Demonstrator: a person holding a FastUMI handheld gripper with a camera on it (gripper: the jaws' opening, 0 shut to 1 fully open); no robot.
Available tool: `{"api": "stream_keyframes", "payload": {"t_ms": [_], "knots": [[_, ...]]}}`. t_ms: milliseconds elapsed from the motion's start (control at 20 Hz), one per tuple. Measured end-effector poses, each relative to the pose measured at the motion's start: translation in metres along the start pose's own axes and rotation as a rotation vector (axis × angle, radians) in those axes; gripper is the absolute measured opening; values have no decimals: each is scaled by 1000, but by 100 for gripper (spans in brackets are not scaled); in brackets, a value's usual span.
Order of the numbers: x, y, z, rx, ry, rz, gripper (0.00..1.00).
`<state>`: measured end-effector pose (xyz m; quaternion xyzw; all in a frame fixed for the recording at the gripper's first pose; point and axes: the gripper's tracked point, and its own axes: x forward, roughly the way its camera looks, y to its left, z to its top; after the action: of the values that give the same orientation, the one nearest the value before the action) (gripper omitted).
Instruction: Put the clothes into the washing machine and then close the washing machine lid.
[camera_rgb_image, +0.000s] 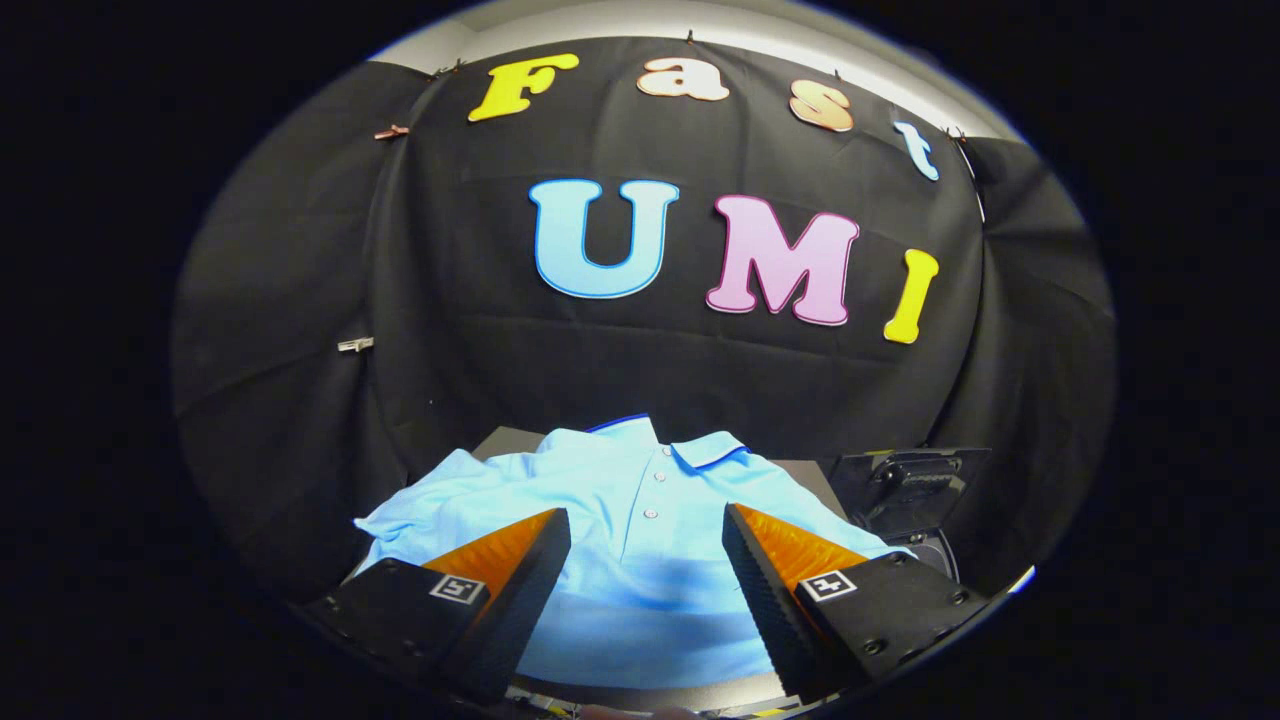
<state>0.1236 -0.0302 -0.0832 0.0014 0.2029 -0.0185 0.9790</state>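
Your gripper (646, 520) hangs over the shirt with its 2 fingers spread wide apart, nothing clamped between them. Cannot tell whether the tips touch the cloth or float just above it.

Light blue polo shirt (640, 560) lies flat, front up, on a dark table (800, 475). Collar (665, 440) with dark blue edging sits beyond the fingers, toward the black cloth wall (700, 370). Button placket (655, 490) runs down between the 2 fingers. One sleeve (430, 495) spreads out past your left finger; the other side of the shirt runs behind your right finger.

Right of the shirt, just beyond your right finger: a dark machine (905, 490) with a raised black part. Too dim to tell whether it is a lid
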Motion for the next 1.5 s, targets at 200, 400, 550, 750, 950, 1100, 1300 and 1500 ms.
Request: {"api": "stream_keyframes", "payload": {"t_ms": [200, 400, 550, 750, 950, 1100, 1300, 1500], "knots": [[50, -3, -20, -29, 138, -1, 98], [82, -2, -57, 20, 318, 48, 100], [78, -3, -66, 1, 364, 50, 96], [81, 10, -59, -10, 327, 149, 67], [80, 5, -63, 9, 317, 169, 16], [75, 7, -58, 7, 316, 167, 6], [70, 7, -53, 37, 313, 176, 6], [56, 4, -42, -14, 268, 186, 6]]}}
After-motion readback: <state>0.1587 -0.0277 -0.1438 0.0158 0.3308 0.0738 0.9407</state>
